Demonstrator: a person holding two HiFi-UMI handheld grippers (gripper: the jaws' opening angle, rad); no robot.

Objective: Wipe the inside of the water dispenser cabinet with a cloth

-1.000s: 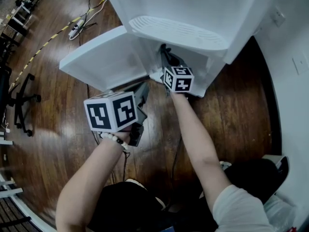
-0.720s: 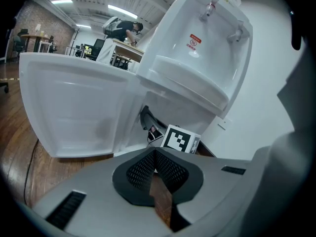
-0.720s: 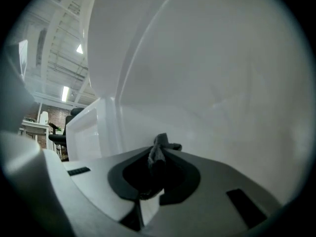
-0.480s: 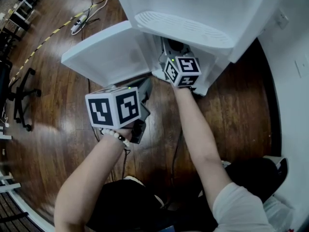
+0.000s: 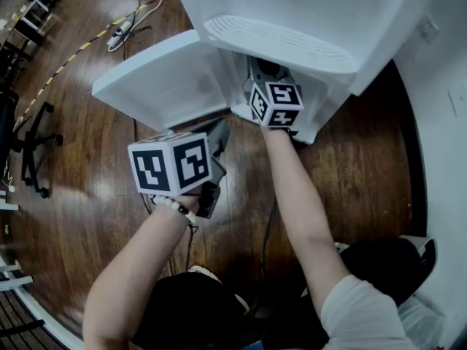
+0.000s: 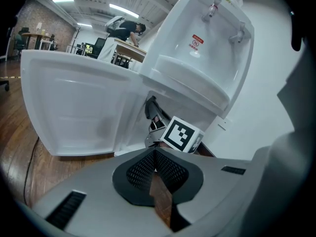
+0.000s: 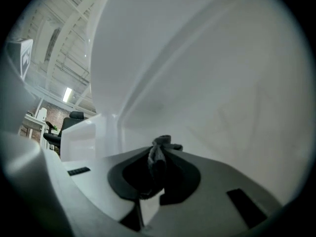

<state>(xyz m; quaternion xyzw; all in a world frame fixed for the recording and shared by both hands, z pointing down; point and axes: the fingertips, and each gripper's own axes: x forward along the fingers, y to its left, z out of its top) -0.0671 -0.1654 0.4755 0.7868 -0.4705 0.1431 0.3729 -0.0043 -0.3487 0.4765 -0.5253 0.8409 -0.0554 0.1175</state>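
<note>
The white water dispenser (image 5: 306, 20) stands on a wooden floor with its cabinet door (image 5: 160, 86) swung open to the left. My right gripper (image 7: 159, 157) reaches into the cabinet under the drip tray (image 5: 281, 44); only its marker cube (image 5: 276, 104) and rear body show in the head view. It is shut on a dark grey cloth (image 7: 160, 144), bunched at the jaw tips near the white inner wall (image 7: 207, 83). My left gripper (image 5: 217, 135) is held over the floor in front of the door, shut with nothing in it.
An office chair (image 5: 33, 148) stands at the far left. Cables and a power strip (image 5: 117, 41) lie on the floor behind the door. A white wall with a socket (image 5: 429, 29) runs along the right. A person (image 6: 126, 28) bends over a desk far off.
The right gripper has gone slightly further into the cabinet and turned a little, cloth still held. The left gripper has barely moved.
</note>
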